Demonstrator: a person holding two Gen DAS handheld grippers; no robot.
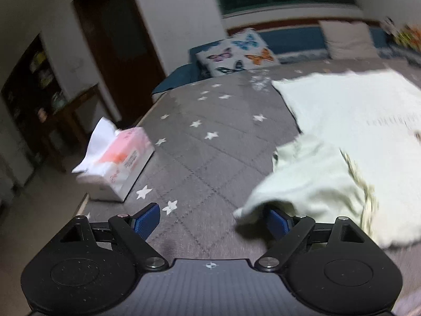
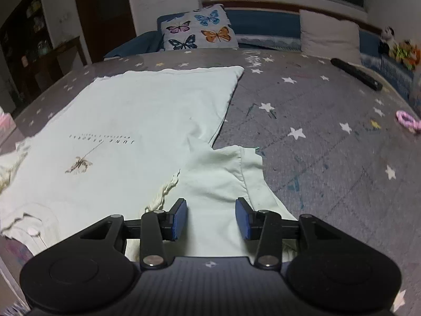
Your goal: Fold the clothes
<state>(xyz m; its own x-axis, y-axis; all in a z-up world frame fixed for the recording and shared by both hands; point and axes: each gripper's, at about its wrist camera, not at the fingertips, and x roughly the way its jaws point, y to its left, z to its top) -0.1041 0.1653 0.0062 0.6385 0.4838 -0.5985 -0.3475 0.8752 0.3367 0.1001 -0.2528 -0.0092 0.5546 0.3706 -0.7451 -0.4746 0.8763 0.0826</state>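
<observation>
The right gripper (image 2: 211,218) has its blue-padded fingers (image 2: 181,217) parted with pale cloth lying in the gap but not pinched, so it grips nothing; the left gripper (image 1: 212,220) stands spread much wider, its left pad over bare mat and its right pad (image 1: 279,220) tucked under the drooping edge of a sleeve, with no squeeze on the fabric that I can see. The thing to fold is a pale mint T-shirt (image 2: 126,121) spread flat on a grey star-patterned mat (image 2: 315,142), its long axis running away from both cameras, hem at the far end and neckline and sleeves at the near end. The right sleeve (image 2: 226,173) lies straight ahead of and under the right gripper, so that hand is the nearer one to a grasp; the left sleeve (image 1: 310,176) lies ahead and to the right of the left gripper, draped over its right finger, and is blurred. I judge the coming move to be a sleeve fold inward across the body. Printed across the chest, upside down from here, is small lettering that reads roughly "JUNE", the rest too fine to make out, above a small brown motif. Further out sit a pink tissue pack (image 1: 118,163) with unreadable print, a butterfly cushion (image 2: 200,27), a dark tube-like object (image 2: 356,73) and a pink hair tie (image 2: 407,121).
</observation>
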